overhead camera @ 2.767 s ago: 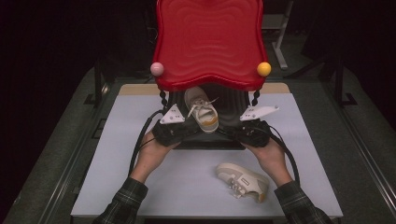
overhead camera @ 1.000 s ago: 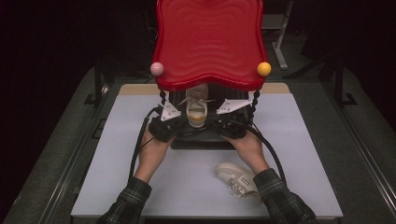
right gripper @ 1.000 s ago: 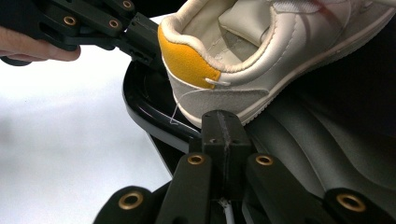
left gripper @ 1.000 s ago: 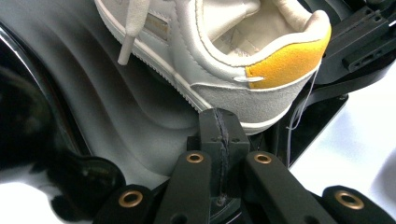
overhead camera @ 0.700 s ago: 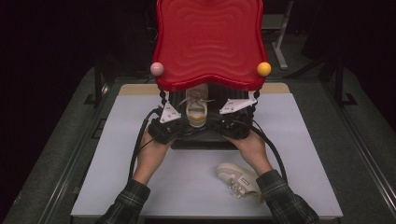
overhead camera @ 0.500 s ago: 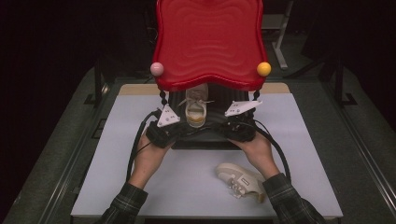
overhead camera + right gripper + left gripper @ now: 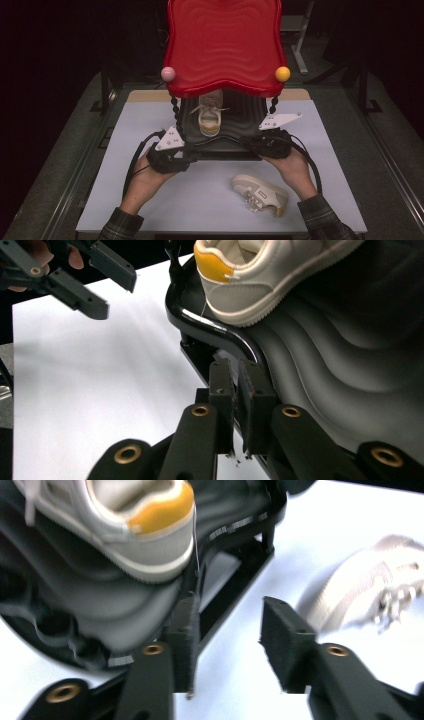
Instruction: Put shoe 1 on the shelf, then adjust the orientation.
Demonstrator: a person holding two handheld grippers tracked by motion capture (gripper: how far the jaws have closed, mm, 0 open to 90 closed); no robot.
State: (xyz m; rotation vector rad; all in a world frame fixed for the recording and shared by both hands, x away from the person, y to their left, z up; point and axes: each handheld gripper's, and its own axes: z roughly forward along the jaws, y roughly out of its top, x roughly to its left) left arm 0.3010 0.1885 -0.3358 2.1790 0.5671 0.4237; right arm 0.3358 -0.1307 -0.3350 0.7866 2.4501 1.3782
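- A cream lace-up sneaker with a yellow heel tab (image 7: pixel 209 116) sits on the black ribbed lower shelf (image 7: pixel 245 131) under a glossy red wavy top shelf (image 7: pixel 223 45).
- A second cream sneaker (image 7: pixel 260 194) lies on the white tabletop (image 7: pixel 100 200).
- The left gripper (image 7: pixel 227 635), jaws spread, is just beside the shelf's front edge.
- The right gripper (image 7: pixel 236 390) pinches the shelf's black rim.

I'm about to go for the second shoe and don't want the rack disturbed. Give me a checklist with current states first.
1. First shoe seated on the rack's lower black shelf, heel toward the person: ok.
2. Left gripper open, nothing between its jaws: ok.
3. Right gripper free of the rack: not ok; its jaws are nearly shut beside the shelf's front rim.
4. Second shoe lying on the table, unobstructed: ok.
5. Room on the shelf beside the first shoe: cannot tell; the red top shelf covers it.
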